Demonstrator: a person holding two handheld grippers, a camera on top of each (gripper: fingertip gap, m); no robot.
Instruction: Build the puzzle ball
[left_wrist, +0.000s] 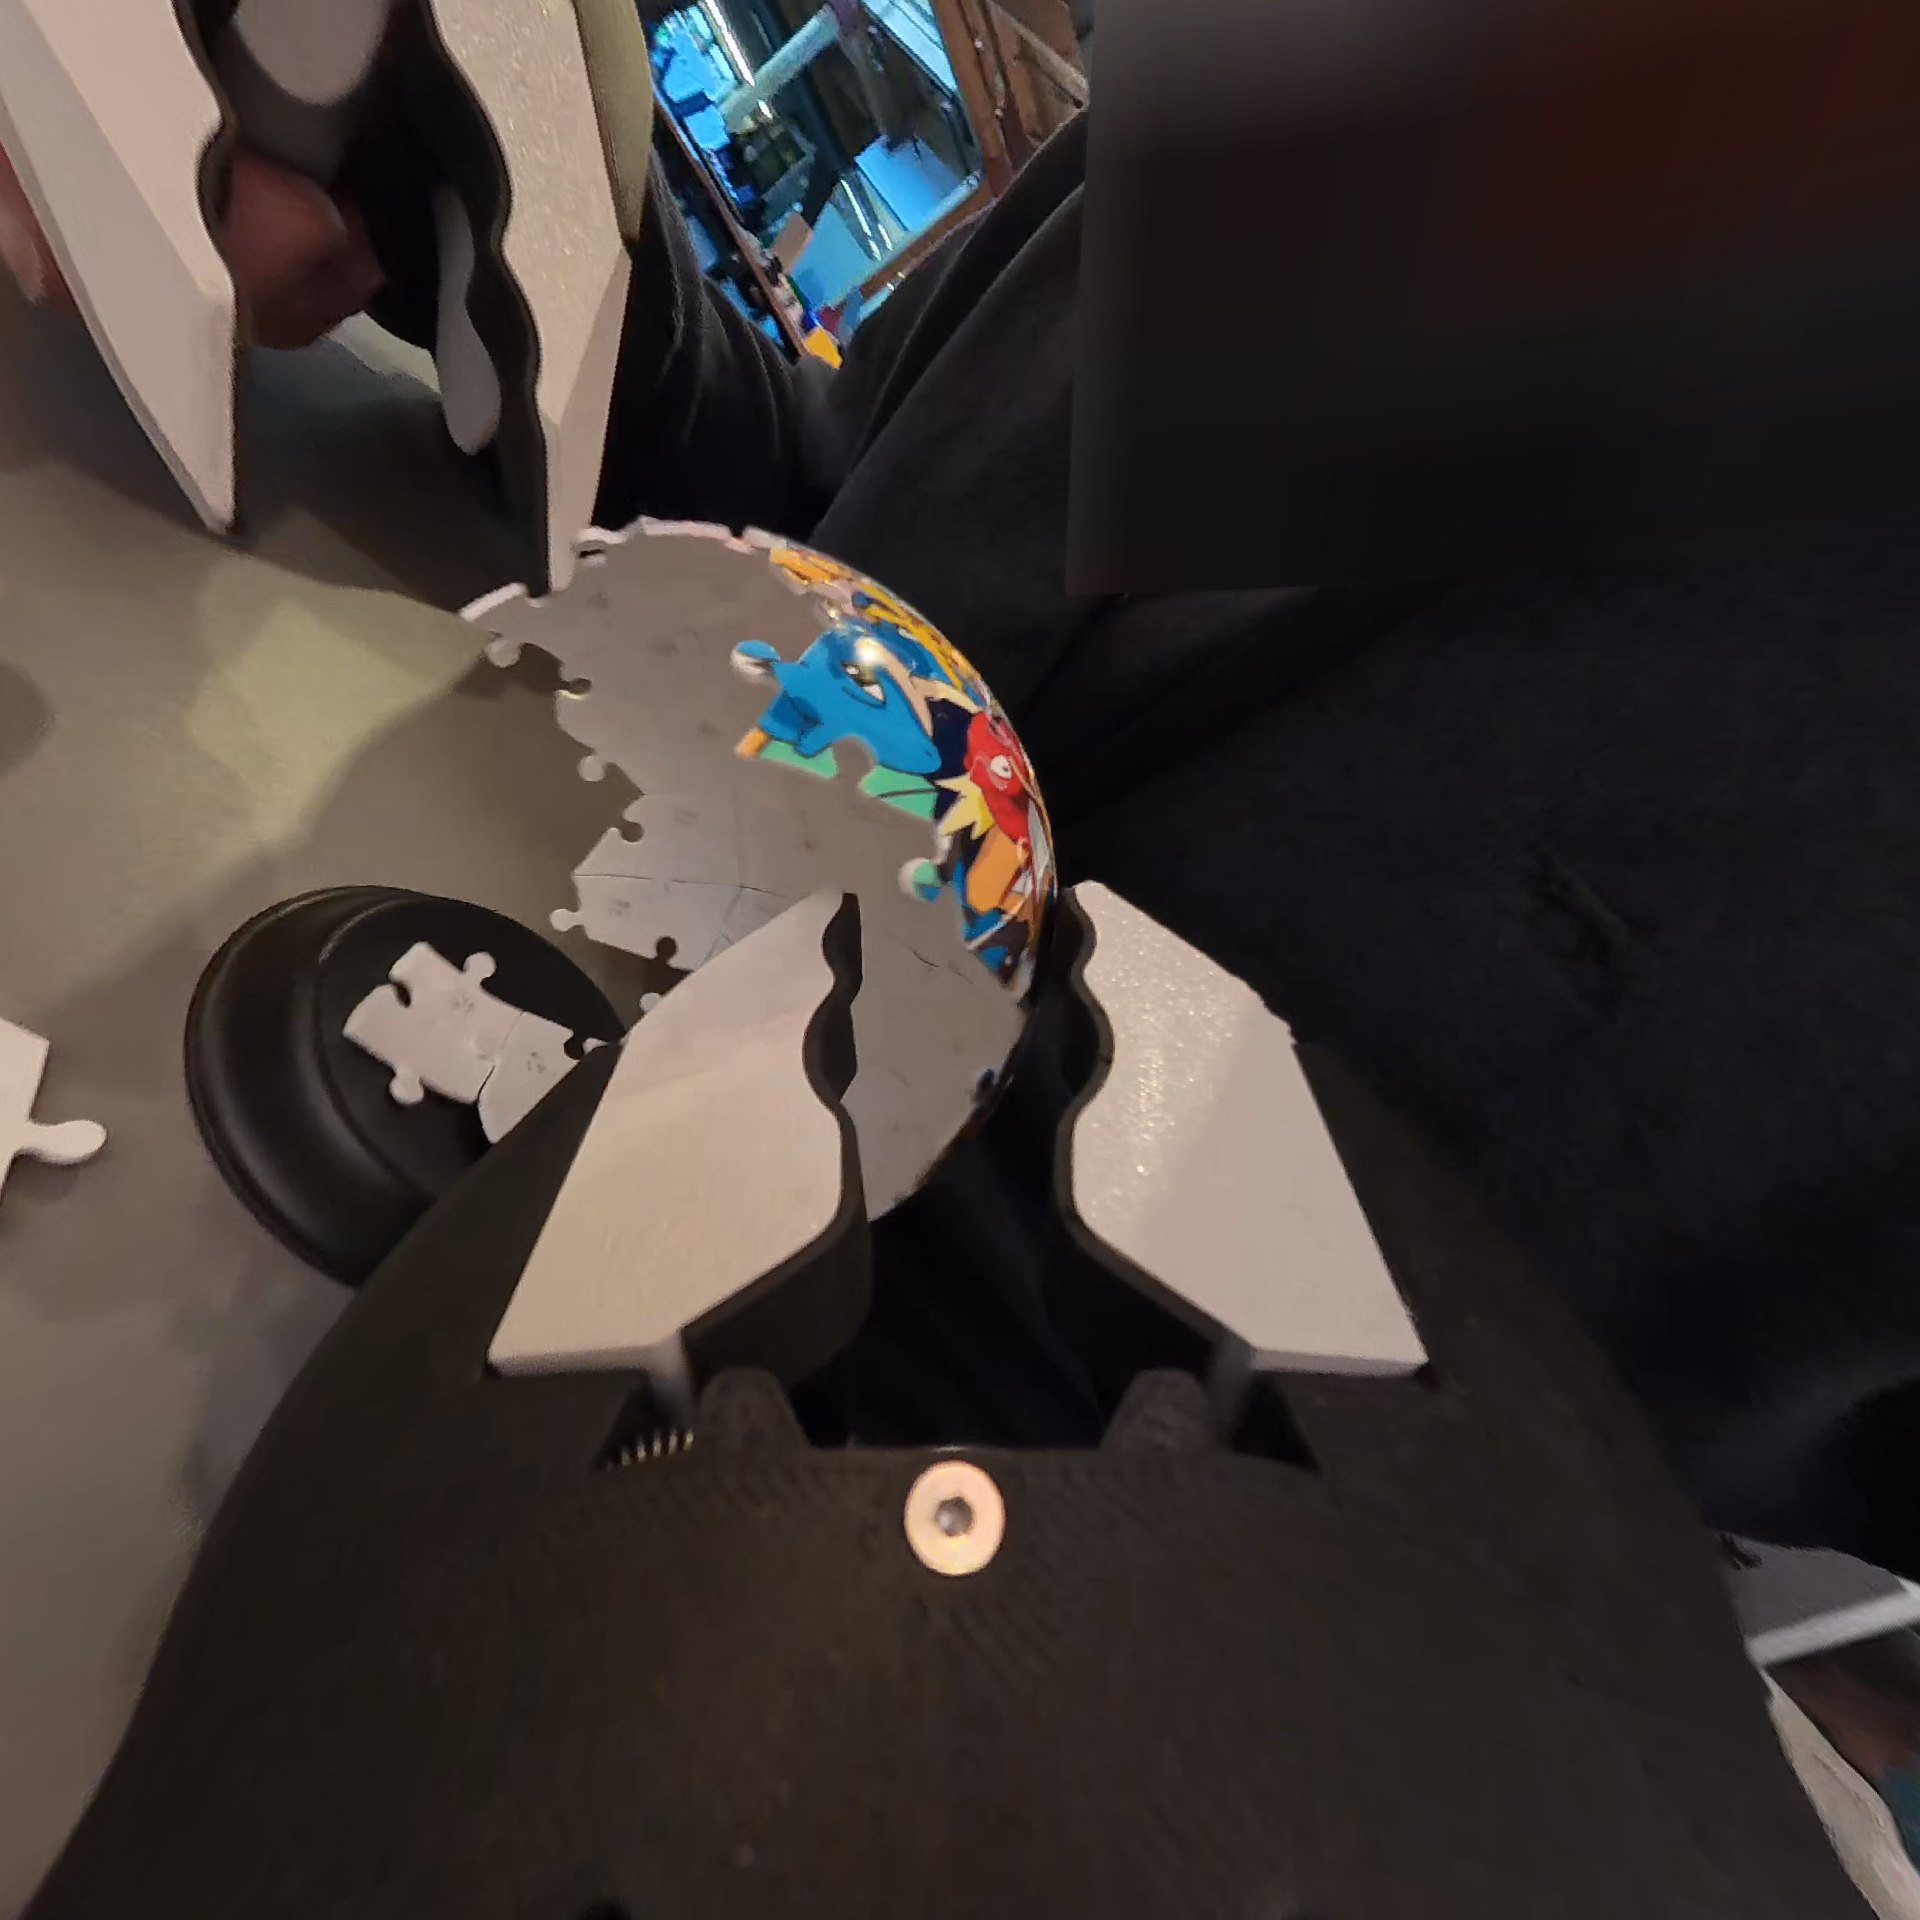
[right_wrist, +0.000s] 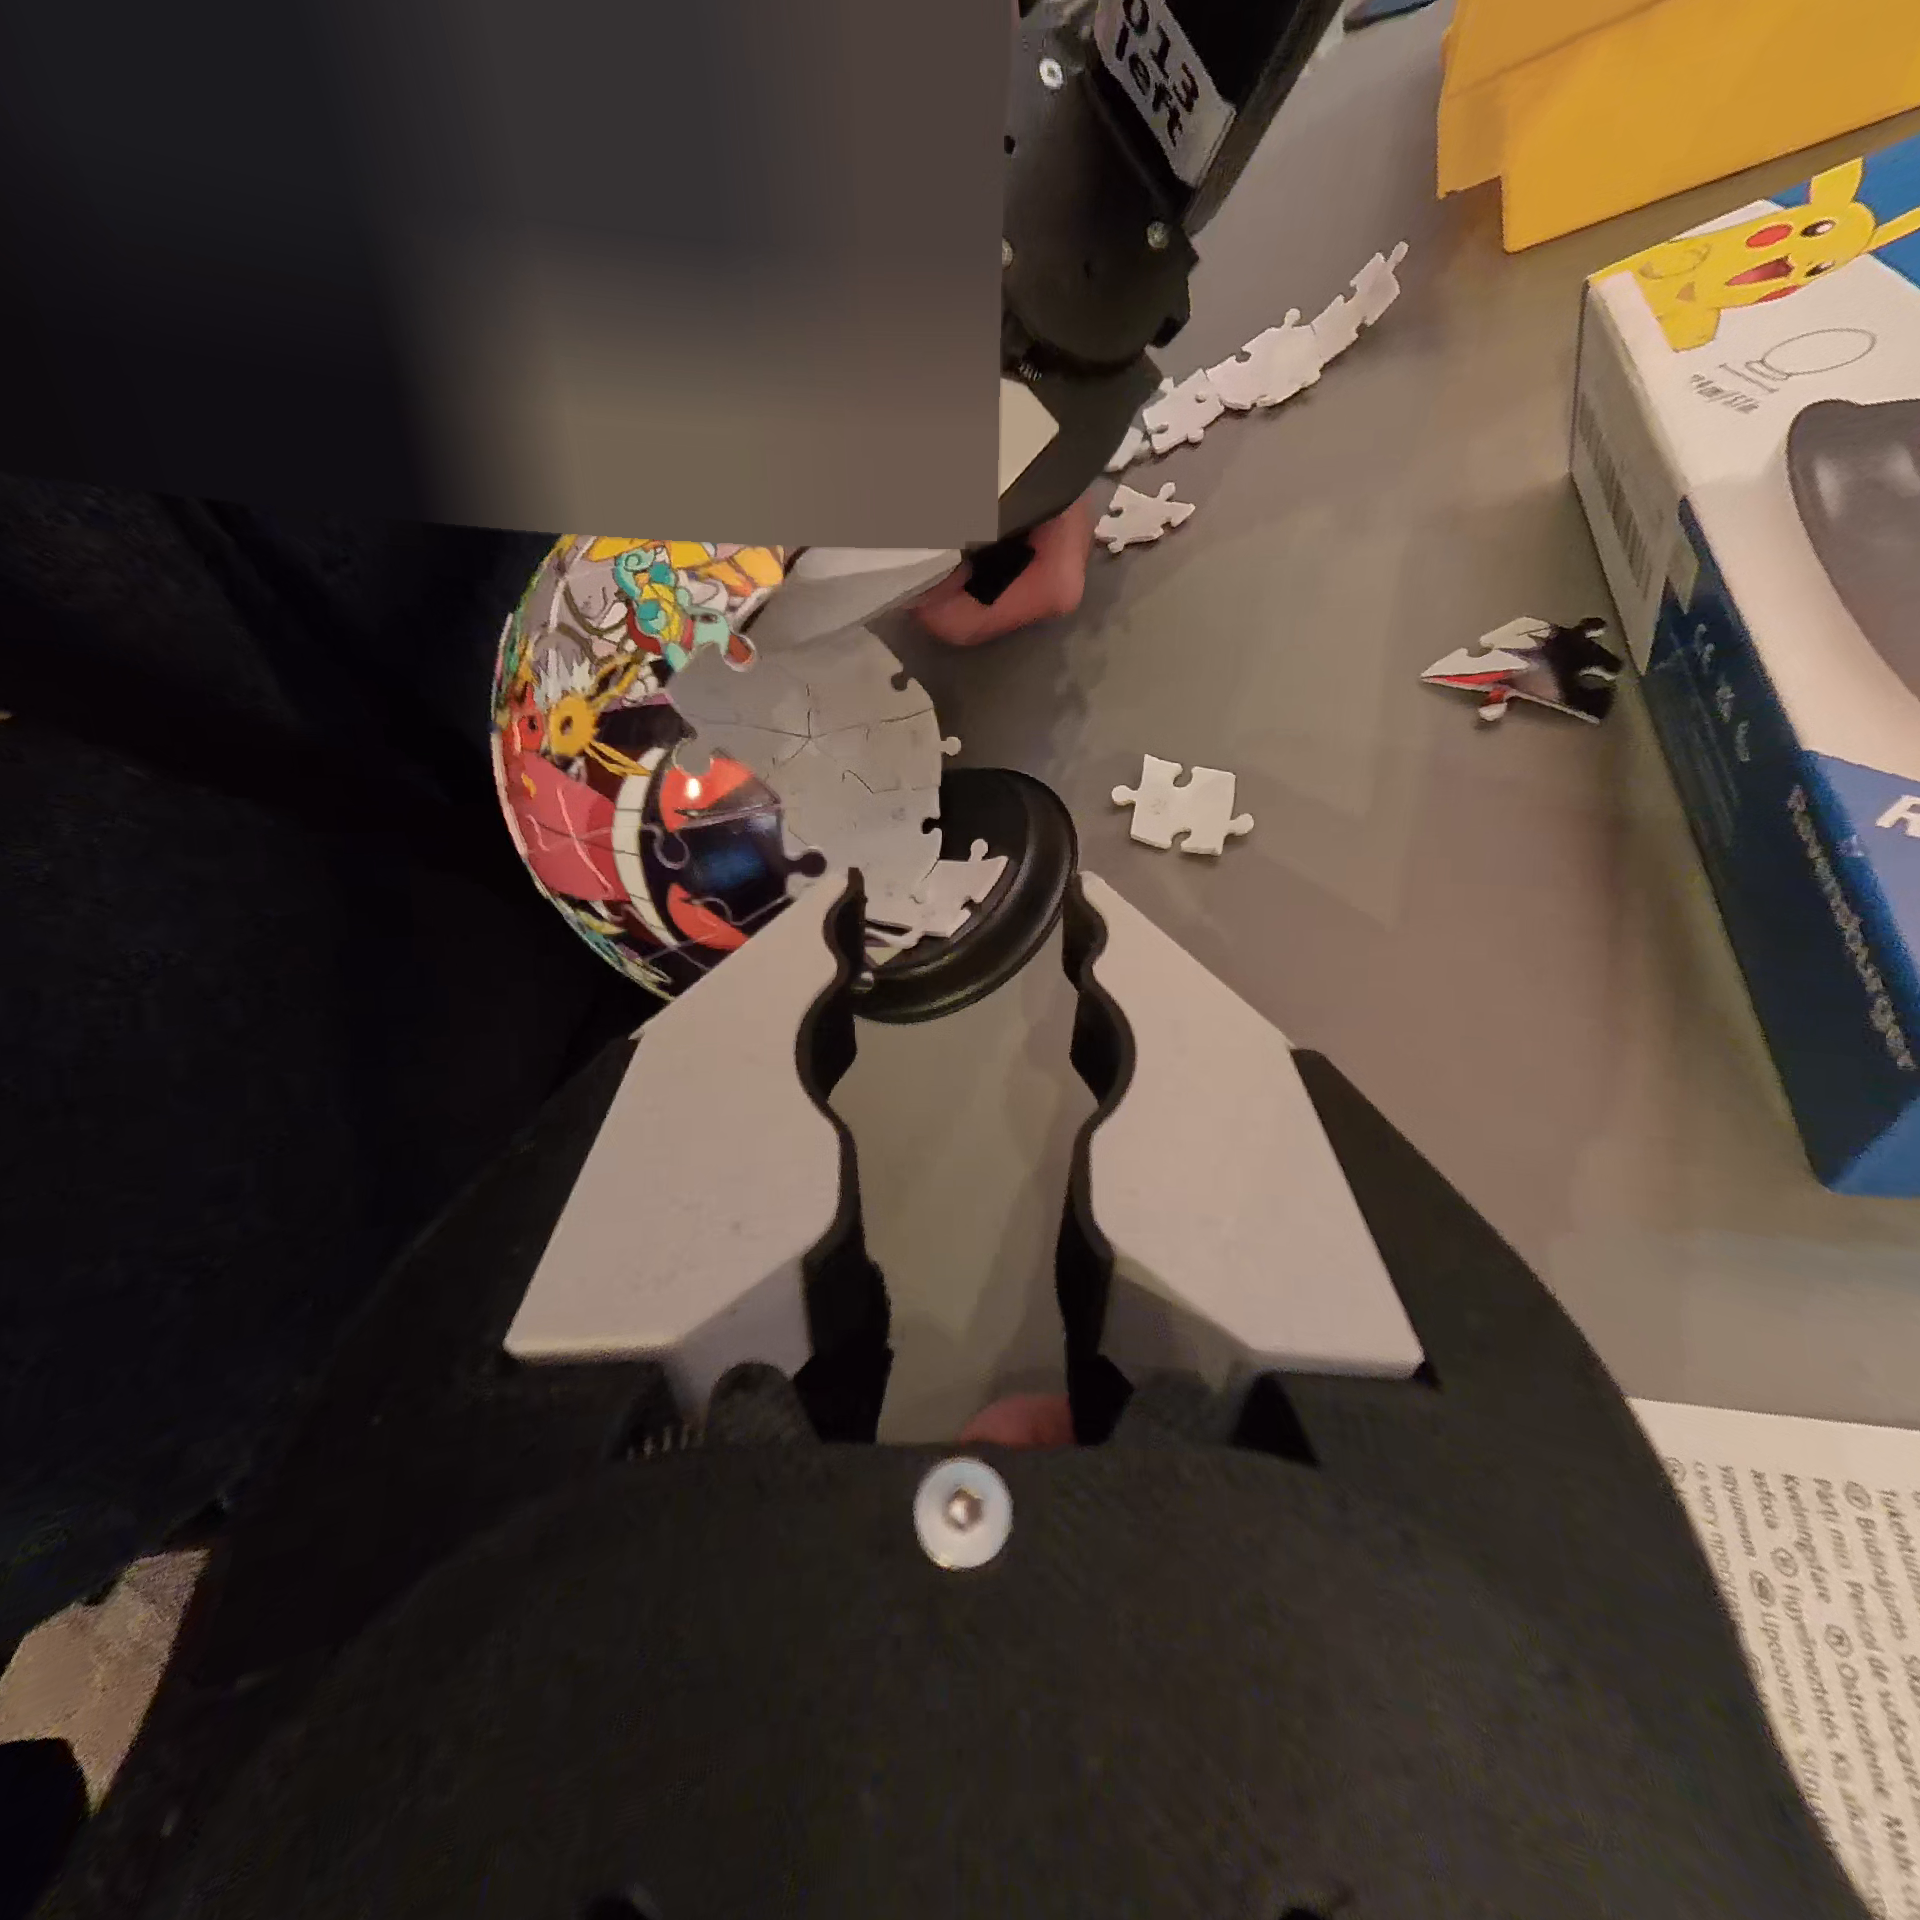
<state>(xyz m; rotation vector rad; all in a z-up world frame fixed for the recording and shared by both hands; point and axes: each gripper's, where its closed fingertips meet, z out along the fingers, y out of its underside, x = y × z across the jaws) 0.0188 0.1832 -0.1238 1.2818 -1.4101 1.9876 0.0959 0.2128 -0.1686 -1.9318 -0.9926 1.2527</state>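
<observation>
Puzzle ball (left_wrist: 810, 790), partly built, held off table edge: left gripper (left_wrist: 961, 925) pinches shell wall, steadying open rim. Right gripper (right_wrist: 961, 914) parted, empty, near black stand (right_wrist: 997, 894) bearing loose pieces.

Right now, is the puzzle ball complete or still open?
Still open: the ball is a partial shell, its grey inside and jagged edge showing; loose pieces lie on the table.

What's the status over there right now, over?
Left gripper straddling puzzle ball rim, grip unclear. Right gripper open, empty. Ball part built; loose pieces on table and black stand. Nothing blocking.
</observation>
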